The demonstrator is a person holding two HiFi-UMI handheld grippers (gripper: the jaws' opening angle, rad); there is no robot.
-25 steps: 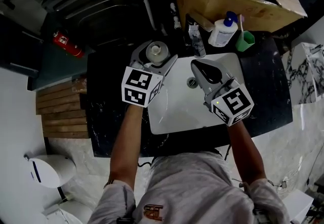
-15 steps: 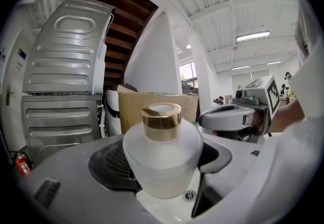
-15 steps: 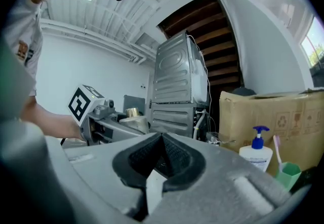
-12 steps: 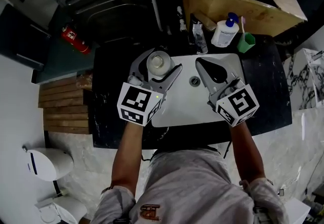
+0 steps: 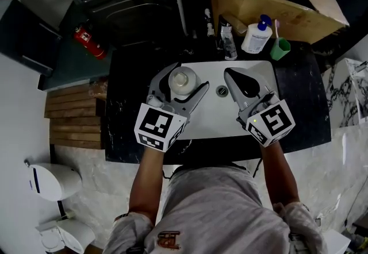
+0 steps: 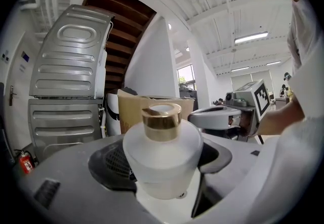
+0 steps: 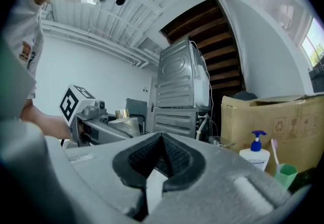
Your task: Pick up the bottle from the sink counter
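Left hand-held gripper (image 5: 184,79): clamped on bottle (image 6: 162,152), above left rim of sink (image 5: 214,114). Right hand-held gripper (image 5: 237,79): jaws together, nothing held, over sink. Pump bottle (image 5: 255,37), cup (image 5: 280,47): back edge of desk (image 5: 302,95), well apart.

The head view is dim and contrasty; the black table (image 5: 121,103) beside the left gripper (image 5: 185,77) swallows detail. Both gripper views are brighter, lit by ceiling strip lights (image 6: 258,37) above, with fisheye bending, dark vignetted corners and soft blur close to the lens
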